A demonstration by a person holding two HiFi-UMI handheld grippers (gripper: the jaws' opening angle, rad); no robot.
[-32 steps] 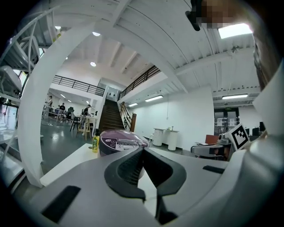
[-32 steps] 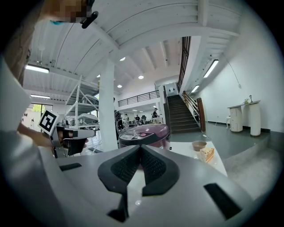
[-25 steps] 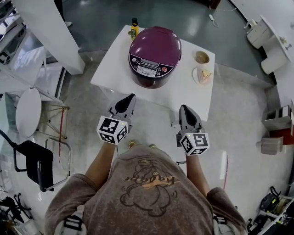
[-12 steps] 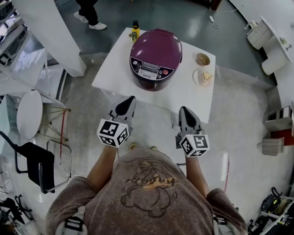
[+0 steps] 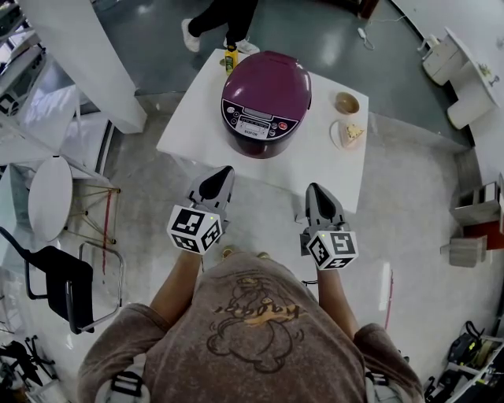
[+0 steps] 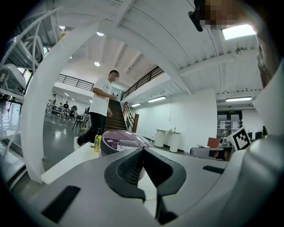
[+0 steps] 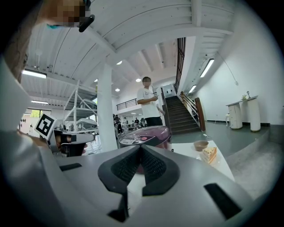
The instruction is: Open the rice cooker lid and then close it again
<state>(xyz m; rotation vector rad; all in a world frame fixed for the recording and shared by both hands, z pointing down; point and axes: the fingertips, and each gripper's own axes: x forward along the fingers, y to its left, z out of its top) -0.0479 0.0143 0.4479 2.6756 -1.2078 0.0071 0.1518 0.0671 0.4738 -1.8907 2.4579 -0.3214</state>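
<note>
White table [image 5: 315,169]: bears the rice cooker [image 5: 265,102]. Passer-by [image 5: 220,20]: the only change, newly arrived just beyond the cooker; no bearing on the task. Cooker lid [image 5: 268,79]: down as before, which fits a lid awaiting lifting or one shut again. Left gripper [image 5: 223,171] and right gripper [image 5: 315,189]: on the cooker's near side, well apart from it, unmoved, claws pressed together on nothing.
</note>
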